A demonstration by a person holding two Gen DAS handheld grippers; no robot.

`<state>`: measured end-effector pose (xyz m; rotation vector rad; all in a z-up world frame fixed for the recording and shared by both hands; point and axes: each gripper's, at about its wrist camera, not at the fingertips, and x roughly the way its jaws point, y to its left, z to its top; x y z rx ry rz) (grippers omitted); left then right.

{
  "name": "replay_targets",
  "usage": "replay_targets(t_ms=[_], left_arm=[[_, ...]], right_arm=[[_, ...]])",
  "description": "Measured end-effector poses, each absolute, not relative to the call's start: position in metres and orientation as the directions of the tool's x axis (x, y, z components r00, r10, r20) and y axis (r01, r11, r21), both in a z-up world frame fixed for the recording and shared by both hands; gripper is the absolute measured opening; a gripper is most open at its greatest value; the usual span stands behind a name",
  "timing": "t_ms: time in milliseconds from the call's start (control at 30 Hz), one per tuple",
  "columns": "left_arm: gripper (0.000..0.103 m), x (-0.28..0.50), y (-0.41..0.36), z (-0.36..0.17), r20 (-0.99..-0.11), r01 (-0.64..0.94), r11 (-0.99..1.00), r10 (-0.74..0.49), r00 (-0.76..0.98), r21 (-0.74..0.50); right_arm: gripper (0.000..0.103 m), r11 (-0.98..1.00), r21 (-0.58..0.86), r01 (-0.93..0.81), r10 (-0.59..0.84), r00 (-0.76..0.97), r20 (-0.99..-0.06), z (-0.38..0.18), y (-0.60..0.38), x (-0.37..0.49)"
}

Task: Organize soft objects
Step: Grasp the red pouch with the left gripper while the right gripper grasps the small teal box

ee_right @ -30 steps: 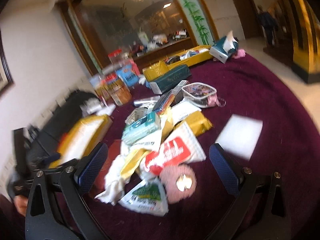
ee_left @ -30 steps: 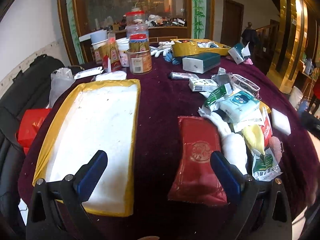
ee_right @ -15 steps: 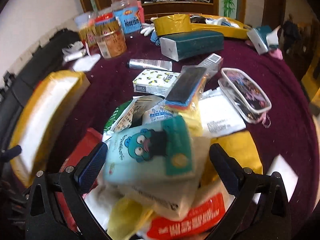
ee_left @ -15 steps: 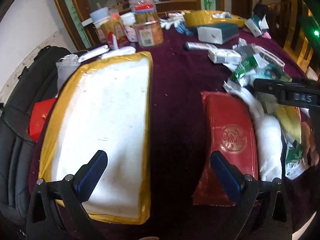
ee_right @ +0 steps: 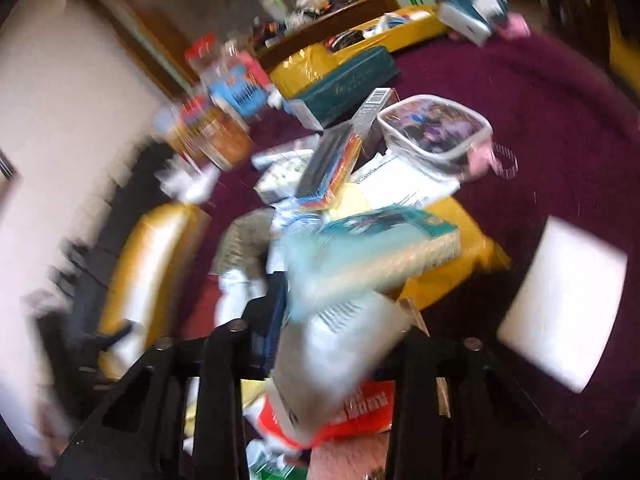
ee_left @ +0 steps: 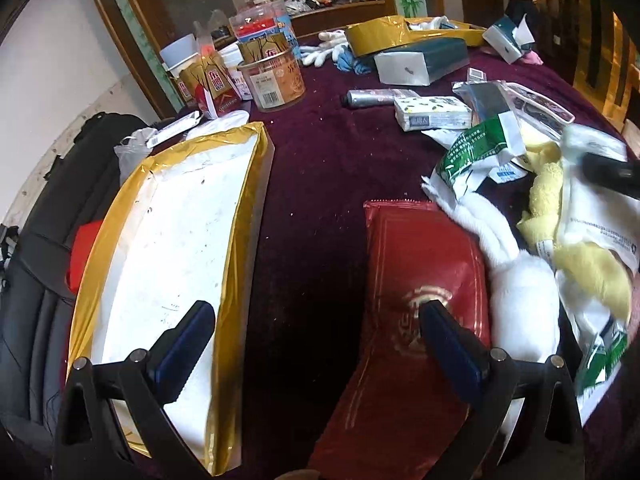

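A heap of soft packs lies on the maroon tablecloth. In the blurred right wrist view my right gripper (ee_right: 344, 312) has its jaws closing on the near end of a teal tissue pack (ee_right: 372, 248), which tilts up above the heap; a red-and-white bag (ee_right: 352, 408) lies below. My left gripper (ee_left: 316, 344) hangs open and empty over the cloth between the gold-rimmed white tray (ee_left: 248, 184) and a red soft pack (ee_left: 416, 248), its right finger above that pack. A white plush piece (ee_left: 520, 292) and a yellow cloth (ee_left: 548, 180) lie to the right.
Jars and tins (ee_left: 276, 76) stand at the back left, with a teal box (ee_left: 420, 60) and a second gold tray (ee_left: 384, 32) behind. A white square pad (ee_right: 560, 304) and a clear pouch (ee_right: 436, 132) lie right of the heap. A black bag (ee_left: 40, 280) sits off the table's left edge.
My right gripper dropped onto the heap and its jaws narrowed around the teal tissue pack, which tilted up. My left gripper sank closer to the table beside the red pack, still open.
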<state>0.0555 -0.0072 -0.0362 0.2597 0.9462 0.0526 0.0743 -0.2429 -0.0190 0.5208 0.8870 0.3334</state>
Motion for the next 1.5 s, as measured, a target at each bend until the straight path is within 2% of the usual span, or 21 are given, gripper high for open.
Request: replay_targets(t_ms=[100,200,267,300,333,367,400,500,567,733,800,867,900,933,967,1033,1133,1267,1367,1500], left_arm=[[0.103,0.057,-0.012,-0.037,-0.777,0.045,0.971,0.160,0.609,0.235],[0.103,0.060,-0.009,-0.039,-0.770,0.021,0.981,0.140,0.622,0.195],[0.103,0.060,-0.007,-0.038,-0.775,0.021,0.983,0.129,0.619,0.180],[0.103,0.059,-0.005,-0.037,-0.780,0.036,0.982,0.123,0.614,0.184],[0.103,0.058,-0.003,-0.037,-0.783,0.047,0.980,0.123,0.610,0.191],[0.103,0.055,-0.001,-0.036,-0.786,0.050,0.979,0.129,0.604,0.199],[0.103,0.054,0.003,-0.035,-0.792,0.043,0.977,0.141,0.593,0.207],[0.103,0.052,0.009,-0.034,-0.809,0.039,0.974,0.163,0.564,0.223],[0.103,0.053,0.006,-0.034,-0.808,0.054,0.967,0.178,0.561,0.250],[0.103,0.059,-0.007,-0.035,-0.798,0.084,0.942,0.224,0.559,0.324],[0.103,0.065,-0.006,-0.036,-0.801,0.086,0.947,0.210,0.560,0.309],[0.103,0.069,-0.001,-0.038,-0.810,0.067,0.959,0.192,0.554,0.274],[0.103,0.070,0.001,-0.038,-0.815,0.056,0.966,0.183,0.550,0.254],[0.103,0.071,0.004,-0.039,-0.820,0.048,0.971,0.169,0.547,0.232],[0.103,0.070,0.006,-0.039,-0.822,0.045,0.976,0.155,0.547,0.214],[0.103,0.068,0.011,-0.041,-0.824,0.049,0.983,0.119,0.554,0.175],[0.103,0.063,0.017,-0.042,-0.824,0.037,0.990,0.094,0.558,0.138],[0.103,0.049,0.007,-0.035,-0.816,0.058,0.966,0.179,0.549,0.252],[0.103,0.031,0.001,-0.031,-0.810,0.121,0.941,0.202,0.551,0.317],[0.103,0.019,0.000,-0.031,-0.887,0.236,0.960,0.026,0.461,0.150]], right_arm=[[0.029,0.732,0.676,-0.090,0.571,0.622,-0.536,-0.021,-0.261,0.054],[0.029,0.731,0.677,-0.085,0.552,0.658,-0.513,-0.020,-0.269,0.042],[0.029,0.634,0.770,-0.064,0.616,0.644,-0.454,-0.027,-0.282,0.046],[0.032,0.545,0.838,-0.042,0.660,0.637,-0.398,-0.032,-0.291,0.047],[0.049,0.468,0.883,0.003,0.680,0.637,-0.363,-0.039,-0.298,0.051],[0.069,0.431,0.900,0.056,0.676,0.641,-0.363,-0.042,-0.302,0.054],[0.074,0.413,0.907,0.087,0.666,0.650,-0.366,-0.044,-0.305,0.058],[0.074,0.389,0.902,0.189,0.641,0.648,-0.412,-0.051,-0.304,0.076],[0.074,0.362,0.911,0.195,0.647,0.652,-0.396,-0.053,-0.299,0.093],[0.074,0.369,0.899,0.235,0.662,0.613,-0.432,-0.057,-0.281,0.125],[0.071,0.354,0.907,0.227,0.646,0.642,-0.413,-0.057,-0.281,0.124],[0.034,0.413,0.889,0.197,0.606,0.670,-0.429,-0.057,-0.282,0.122],[0.034,0.447,0.872,0.198,0.580,0.679,-0.451,-0.060,-0.284,0.120],[0.018,0.453,0.870,0.197,0.567,0.689,-0.451,-0.068,-0.287,0.118],[0.011,0.434,0.882,0.185,0.576,0.696,-0.430,-0.076,-0.292,0.116],[0.011,0.385,0.908,0.165,0.605,0.698,-0.383,-0.084,-0.302,0.118],[0.011,0.462,0.877,0.134,0.591,0.690,-0.417,-0.077,-0.302,0.125],[0.011,0.536,0.837,0.108,0.580,0.673,-0.459,-0.069,-0.293,0.128],[0.011,0.514,0.850,0.111,0.594,0.669,-0.446,-0.071,-0.298,0.125],[0.011,0.503,0.857,0.114,0.601,0.666,-0.442,-0.072,-0.298,0.125]])
